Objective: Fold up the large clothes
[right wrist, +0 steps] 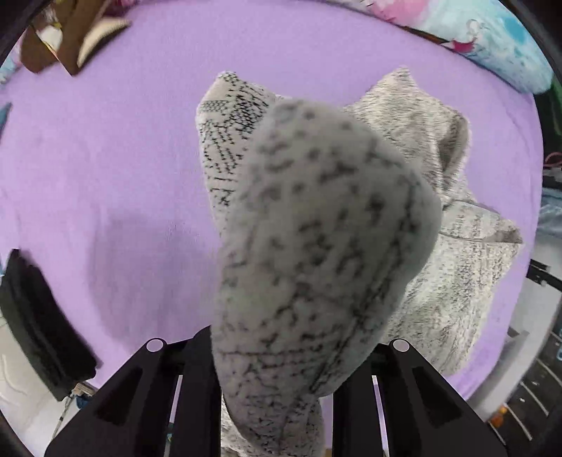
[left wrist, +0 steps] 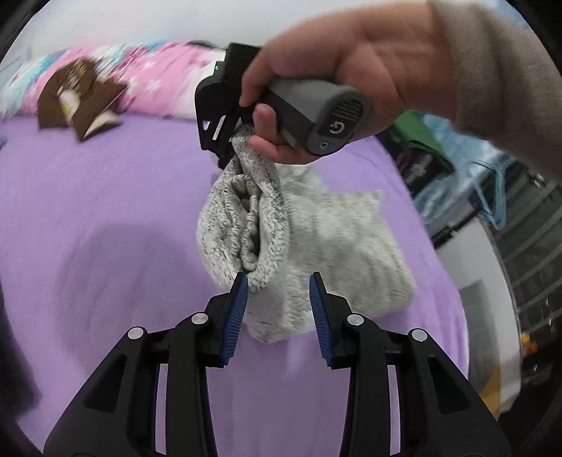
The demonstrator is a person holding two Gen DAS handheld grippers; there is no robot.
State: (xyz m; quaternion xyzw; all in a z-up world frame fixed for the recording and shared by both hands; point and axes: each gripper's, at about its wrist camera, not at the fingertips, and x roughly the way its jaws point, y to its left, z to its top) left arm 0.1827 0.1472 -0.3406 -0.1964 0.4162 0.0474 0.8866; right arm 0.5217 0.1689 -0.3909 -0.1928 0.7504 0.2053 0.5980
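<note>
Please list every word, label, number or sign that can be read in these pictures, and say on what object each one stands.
Power symbol, white, no letters: on the dark end cap of the right gripper's handle.
Fine white lines above that symbol: too small to read.
Dark items at the right edge: any print is too blurred to read.
Grey knitted garment, purple sheet: no text.

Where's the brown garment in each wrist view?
Left wrist: brown garment upper left, on the purple bedsheet by the pink floral bedding.
Right wrist: brown garment top-left corner, partly cropped.
Shared landmark: grey knit sweater, mid-frame in both.
</note>
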